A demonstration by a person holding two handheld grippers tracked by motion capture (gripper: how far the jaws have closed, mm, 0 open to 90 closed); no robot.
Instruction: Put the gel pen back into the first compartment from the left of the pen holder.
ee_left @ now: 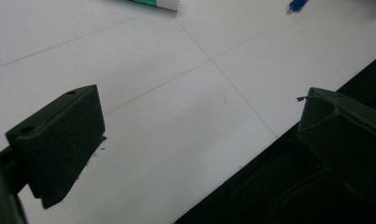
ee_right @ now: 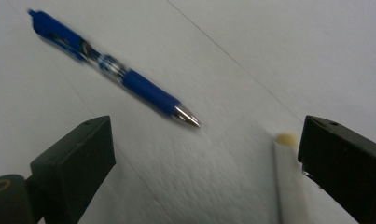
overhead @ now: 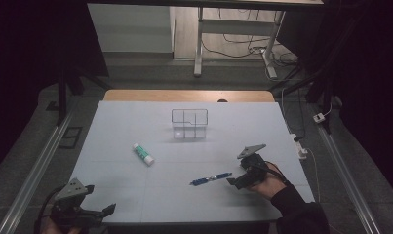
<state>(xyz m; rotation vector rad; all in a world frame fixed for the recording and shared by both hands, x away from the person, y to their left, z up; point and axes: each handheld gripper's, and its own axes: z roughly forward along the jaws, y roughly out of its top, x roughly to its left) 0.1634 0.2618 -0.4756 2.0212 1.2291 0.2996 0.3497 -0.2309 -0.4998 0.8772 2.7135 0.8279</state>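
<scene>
Pen: a blue pen (overhead: 211,178) is lying flat on the white counter (overhead: 135,185), near the front edge and right of the middle, its metal tip (ee_right: 185,115) pointing toward the right gripper (overhead: 238,179).
Right gripper: it is sitting just beside the pen's tip end, jaws standing wide apart and holding nothing; the pen is lying ahead of the gap, not yet between them.
Left gripper: it is resting at the front left corner (overhead: 94,210), jaws spread wide and empty.
Handling, as a judgement: light, stiff and slim; the smooth round barrel is likely rolling or skidding if nudged.
Hold: the jaws are best closing across the rubbery grip section (ee_right: 148,93) behind the tip, square to the barrel.
Nearby: a glue stick (overhead: 143,154) and a clear divided organiser (overhead: 189,124) are standing well apart from the pen.
</scene>
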